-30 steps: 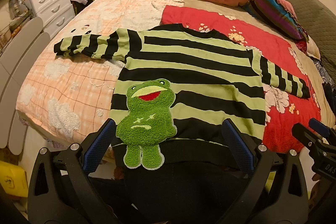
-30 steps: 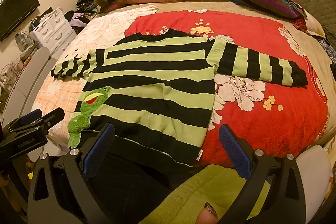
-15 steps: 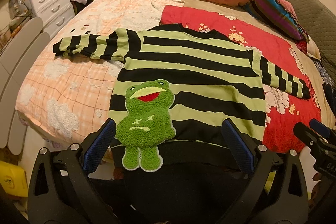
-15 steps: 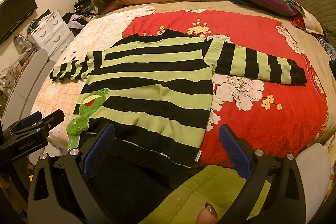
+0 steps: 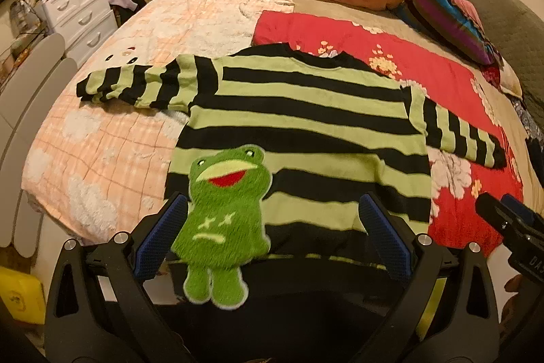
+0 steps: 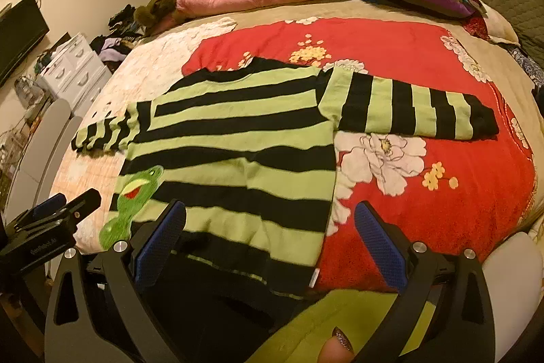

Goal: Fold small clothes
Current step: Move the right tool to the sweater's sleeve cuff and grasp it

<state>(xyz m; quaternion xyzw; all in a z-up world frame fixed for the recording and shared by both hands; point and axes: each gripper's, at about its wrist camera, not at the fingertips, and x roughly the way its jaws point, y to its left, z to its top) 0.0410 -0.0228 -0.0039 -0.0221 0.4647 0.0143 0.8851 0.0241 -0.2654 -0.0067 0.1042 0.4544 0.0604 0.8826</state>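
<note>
A green-and-black striped knit sweater (image 5: 306,111) with a fuzzy frog patch (image 5: 224,216) fills mid-frame, spread flat on the bed (image 5: 102,142). The left tool (image 5: 272,233) and right tool (image 6: 268,233), low in frame, gape apart, empty.

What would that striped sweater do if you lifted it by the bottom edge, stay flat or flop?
Probably flop: the striped sweater is soft knit lying limp on the bed, its hem already drooping over the edge. The sleeves would likely dangle. The plush frog patch may make that corner sag slightly more.
</note>
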